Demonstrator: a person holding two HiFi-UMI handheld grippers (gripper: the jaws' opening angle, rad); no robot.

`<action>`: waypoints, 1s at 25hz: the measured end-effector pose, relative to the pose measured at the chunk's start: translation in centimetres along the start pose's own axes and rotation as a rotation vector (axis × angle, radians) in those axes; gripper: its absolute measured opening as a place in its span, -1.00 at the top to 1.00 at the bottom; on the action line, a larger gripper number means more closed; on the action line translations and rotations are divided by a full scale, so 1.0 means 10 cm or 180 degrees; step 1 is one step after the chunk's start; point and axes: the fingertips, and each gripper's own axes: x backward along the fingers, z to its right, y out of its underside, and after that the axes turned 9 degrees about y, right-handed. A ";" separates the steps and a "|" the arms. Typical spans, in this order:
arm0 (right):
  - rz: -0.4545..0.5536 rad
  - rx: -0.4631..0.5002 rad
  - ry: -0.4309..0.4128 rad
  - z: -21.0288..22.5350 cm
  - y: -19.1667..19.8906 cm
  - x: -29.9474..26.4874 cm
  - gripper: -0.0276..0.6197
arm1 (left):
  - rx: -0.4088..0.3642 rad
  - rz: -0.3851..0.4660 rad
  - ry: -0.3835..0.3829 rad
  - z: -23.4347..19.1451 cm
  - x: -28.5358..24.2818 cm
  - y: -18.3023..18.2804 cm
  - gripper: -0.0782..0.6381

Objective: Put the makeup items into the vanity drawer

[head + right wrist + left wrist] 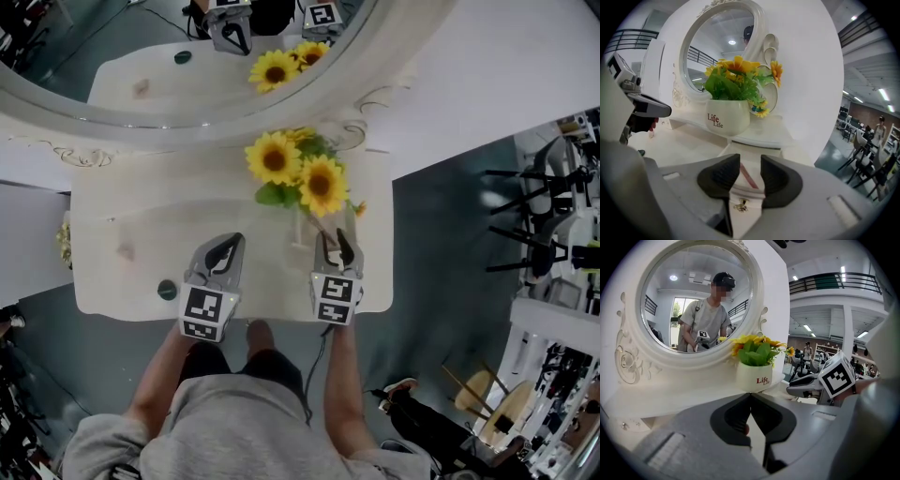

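A small white drawer (746, 190) with a gold knob (740, 205) stands pulled out on the vanity top (141, 225). A pink stick (749, 177) lies inside it. My right gripper (750, 161) hovers just above the drawer (323, 232), open, with nothing between its pads. My left gripper (750, 395) is beside it to the left (230, 246), its tips together. A small red item (746, 429) shows between its pads and hangs under them (652, 124) in the right gripper view. A dark green round item (167, 290) lies near the table's front left edge.
A white pot of sunflowers (300, 169) stands on a ledge right behind the drawer (727, 117). A round mirror (187, 56) backs the table. The front edge runs under my hands. Chairs and stands (553, 234) fill the floor to the right.
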 end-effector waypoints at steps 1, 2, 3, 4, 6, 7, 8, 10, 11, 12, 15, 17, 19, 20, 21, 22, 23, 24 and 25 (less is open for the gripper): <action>0.0000 -0.0004 0.0002 0.00 0.00 0.01 0.47 | -0.0005 0.0005 -0.0001 0.00 0.00 -0.01 0.75; 0.0001 -0.0007 0.0003 0.00 0.00 0.01 0.47 | -0.0011 0.0010 -0.0002 0.00 0.01 -0.02 0.75; 0.0003 -0.0009 0.0003 0.00 -0.01 0.02 0.47 | -0.0015 0.0016 -0.0002 0.00 0.01 -0.03 0.75; 0.0007 -0.0010 0.0003 0.00 -0.01 0.03 0.47 | -0.0016 0.0022 -0.0001 0.01 0.02 -0.04 0.75; 0.0018 -0.0010 0.0006 0.00 -0.02 0.05 0.47 | -0.0019 0.0036 0.0000 0.02 0.03 -0.05 0.75; 0.0022 -0.0013 0.0008 0.00 -0.02 0.06 0.48 | -0.0023 0.0044 -0.0001 0.02 0.05 -0.06 0.75; 0.0019 -0.0019 0.0008 0.00 -0.03 0.07 0.47 | -0.0028 0.0054 -0.0003 0.02 0.06 -0.07 0.75; 0.0002 -0.0039 -0.0006 -0.03 -0.04 0.10 0.47 | -0.0042 0.0075 -0.0013 0.01 0.10 -0.09 0.75; 0.0027 -0.0037 -0.0011 -0.04 -0.07 0.12 0.48 | -0.0051 0.0089 -0.0021 0.00 0.12 -0.11 0.75; 0.0077 -0.0026 -0.0010 -0.05 -0.13 0.15 0.48 | -0.0059 0.0106 -0.0030 -0.01 0.14 -0.14 0.75; 0.0198 -0.0012 -0.0025 -0.09 -0.29 0.25 0.47 | -0.0070 0.0174 -0.0066 -0.02 0.23 -0.22 0.75; 0.0264 0.0013 -0.0075 -0.16 -0.38 0.33 0.48 | -0.0085 0.0218 -0.0102 -0.03 0.31 -0.27 0.75; 0.0335 0.0049 -0.0137 -0.26 -0.50 0.42 0.48 | -0.0104 0.0266 -0.0156 -0.05 0.41 -0.33 0.75; 0.0367 0.0057 -0.0170 -0.31 -0.55 0.45 0.48 | -0.0108 0.0296 -0.0188 -0.07 0.47 -0.37 0.75; 0.0403 0.0074 -0.0208 -0.37 -0.61 0.49 0.47 | -0.0107 0.0330 -0.0225 -0.10 0.53 -0.40 0.75; 0.0448 0.0102 -0.0255 -0.44 -0.68 0.53 0.48 | -0.0106 0.0365 -0.0267 -0.13 0.60 -0.43 0.75; 0.0496 0.0134 -0.0307 -0.52 -0.76 0.57 0.48 | -0.0103 0.0400 -0.0314 -0.16 0.67 -0.45 0.75; 0.0544 0.0161 -0.0363 -0.61 -0.82 0.60 0.48 | -0.0101 0.0435 -0.0366 -0.21 0.74 -0.47 0.75; 0.0590 0.0182 -0.0423 -0.70 -0.89 0.62 0.48 | -0.0100 0.0468 -0.0424 -0.25 0.82 -0.49 0.75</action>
